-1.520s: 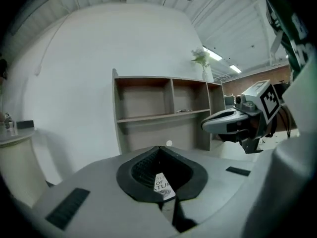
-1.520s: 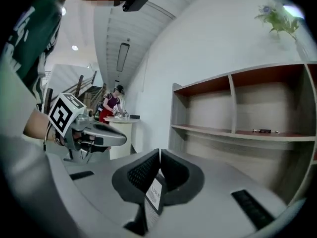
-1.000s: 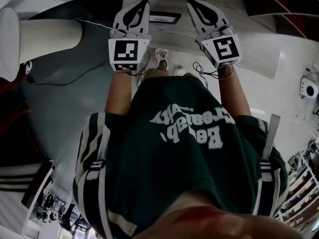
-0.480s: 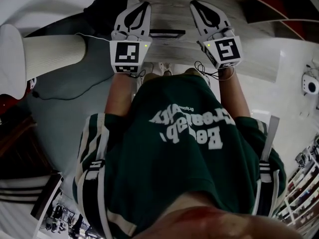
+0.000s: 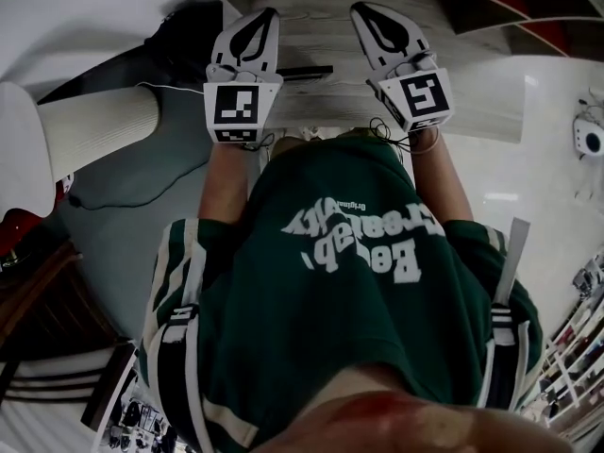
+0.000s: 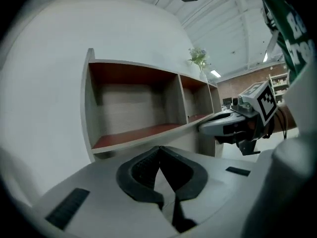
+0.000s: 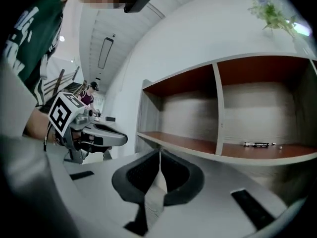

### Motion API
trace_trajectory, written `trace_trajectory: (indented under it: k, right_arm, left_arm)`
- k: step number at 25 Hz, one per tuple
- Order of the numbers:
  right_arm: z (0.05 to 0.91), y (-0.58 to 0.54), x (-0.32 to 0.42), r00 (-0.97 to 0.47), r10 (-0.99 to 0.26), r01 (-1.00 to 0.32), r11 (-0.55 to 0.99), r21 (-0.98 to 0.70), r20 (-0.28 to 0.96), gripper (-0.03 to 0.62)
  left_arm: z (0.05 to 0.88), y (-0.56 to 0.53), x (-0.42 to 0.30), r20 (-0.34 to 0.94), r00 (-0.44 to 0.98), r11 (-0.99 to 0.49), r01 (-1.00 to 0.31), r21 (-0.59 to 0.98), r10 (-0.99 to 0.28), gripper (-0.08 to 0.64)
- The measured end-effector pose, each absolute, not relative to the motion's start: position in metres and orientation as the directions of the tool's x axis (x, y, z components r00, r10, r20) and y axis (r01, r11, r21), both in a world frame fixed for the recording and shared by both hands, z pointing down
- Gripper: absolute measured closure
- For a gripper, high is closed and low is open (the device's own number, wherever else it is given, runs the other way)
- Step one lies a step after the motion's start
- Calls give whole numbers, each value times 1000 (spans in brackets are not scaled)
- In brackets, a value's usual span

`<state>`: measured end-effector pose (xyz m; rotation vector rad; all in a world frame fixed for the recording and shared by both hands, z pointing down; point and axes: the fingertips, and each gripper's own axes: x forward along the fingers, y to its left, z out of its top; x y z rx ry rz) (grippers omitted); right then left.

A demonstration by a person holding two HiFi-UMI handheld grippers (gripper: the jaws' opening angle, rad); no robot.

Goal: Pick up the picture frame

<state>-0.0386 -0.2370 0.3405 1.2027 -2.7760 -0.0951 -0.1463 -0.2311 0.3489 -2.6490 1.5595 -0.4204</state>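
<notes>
The left gripper point(image 6: 159, 151) and right gripper point(image 7: 159, 156) both have their jaws together, holding nothing. A pen-like object point(image 7: 257, 144) lies in the shelf point(image 7: 216, 108) compartment at lower right.

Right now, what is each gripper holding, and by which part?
Nothing. The left gripper and the right gripper each have their jaws closed together, with nothing between them.

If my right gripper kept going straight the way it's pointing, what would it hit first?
Most likely the pale front edge of the red-brown shelf board, below the left compartment. The right gripper, jaws shut and empty, points level at it; how far off is unclear.
</notes>
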Motion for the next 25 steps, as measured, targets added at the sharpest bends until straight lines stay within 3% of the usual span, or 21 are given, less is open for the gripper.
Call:
trace_trajectory:
  k: [10, 18, 19, 20, 21, 25]
  right_arm:
    - [345, -257, -10, -704, -704, -700, 710, 79, 91, 558]
    - [342, -260, -20, -723, -680, -675, 733, 89, 118, 558]
    - [339, -260, -22, -728, -677, -671, 736, 93, 110, 558]
    - [337, -259, -23, -730, -675, -668, 738, 97, 106, 558]
    - [335, -258, -23, -732, -673, -665, 740, 101, 105, 558]
    - [338, -253, -24, -738, -664, -657, 748, 98, 122, 558]
  left_arm:
    - [355, -238, -120, 253, 435, -485, -854, -188, -864, 541]
    - [346, -228, -123, 279, 544, -603, -769, -209, -791, 540]
    - [345, -226, -123, 287, 562, -623, -755, -206, -776, 527]
    - [345, -223, -121, 300, 580, -646, -735, -207, -757, 454]
    - [345, -219, -118, 318, 600, -672, -709, -214, -734, 436]
    - [356, -200, -104, 403, 668, -776, -585, -235, -626, 436]
